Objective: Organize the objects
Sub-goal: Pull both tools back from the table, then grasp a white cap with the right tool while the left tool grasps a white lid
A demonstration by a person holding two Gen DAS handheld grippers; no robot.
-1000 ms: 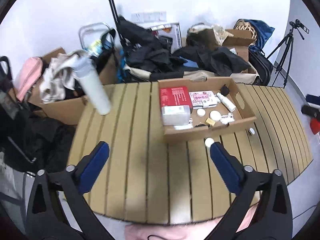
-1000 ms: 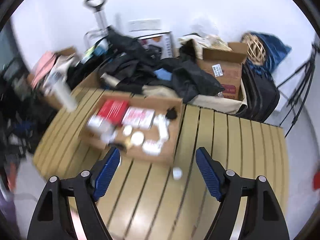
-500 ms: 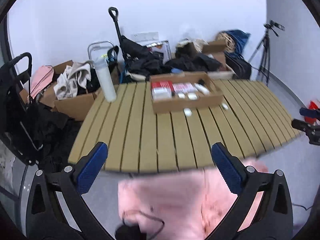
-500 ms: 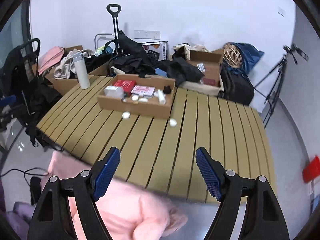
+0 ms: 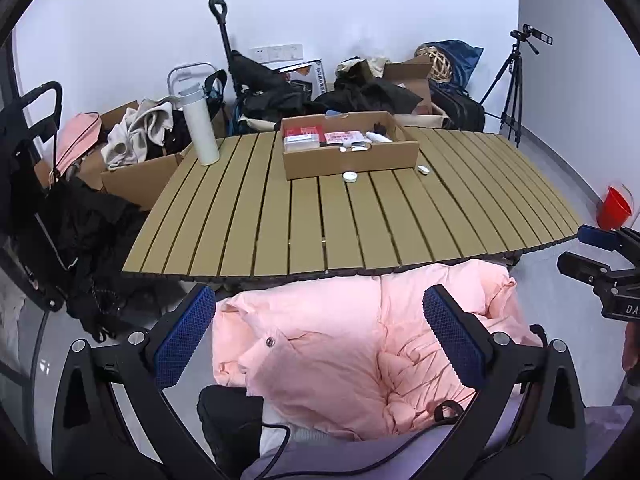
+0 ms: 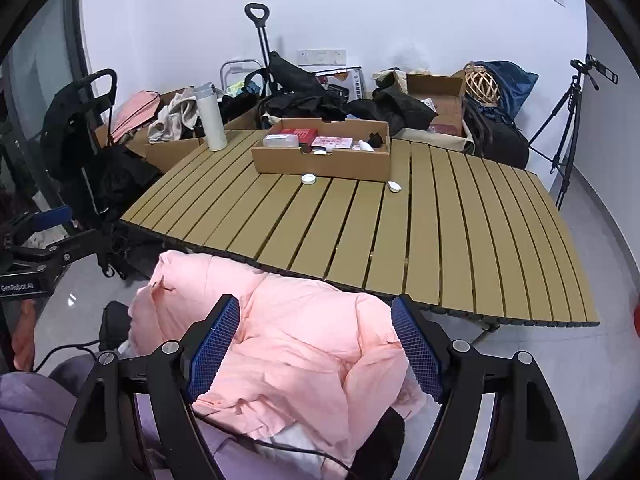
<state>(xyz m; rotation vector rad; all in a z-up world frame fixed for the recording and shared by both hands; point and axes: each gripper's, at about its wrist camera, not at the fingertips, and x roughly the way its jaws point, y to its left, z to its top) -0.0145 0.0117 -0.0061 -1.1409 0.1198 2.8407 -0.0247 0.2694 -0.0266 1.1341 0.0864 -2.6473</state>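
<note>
A shallow cardboard box (image 5: 348, 158) (image 6: 320, 162) holding a red packet, a clear case, a small white bottle and other small items sits at the far side of the slatted wooden table (image 5: 352, 220) (image 6: 400, 224). Two small white lids lie on the slats in front of it, a round lid (image 5: 350, 176) (image 6: 308, 178) and a second lid (image 5: 423, 168) (image 6: 394, 187). My left gripper (image 5: 320, 332) is open with nothing between its pads, held off the table's near edge above a pink padded jacket (image 5: 360, 344). My right gripper (image 6: 316, 344) is open too, over the same jacket (image 6: 296, 344).
A tall white flask (image 5: 199, 128) (image 6: 211, 118) stands at the table's far left corner. Boxes, bags and dark clothes crowd the floor behind the table. A tripod (image 5: 510, 84) (image 6: 568, 120) stands at the right, a red bucket (image 5: 614, 208) on the floor near it.
Both grippers have pulled back from over the table to beyond its near edge. The box and lids now look far away, and the pink jacket fills the foreground. Both stay open.
</note>
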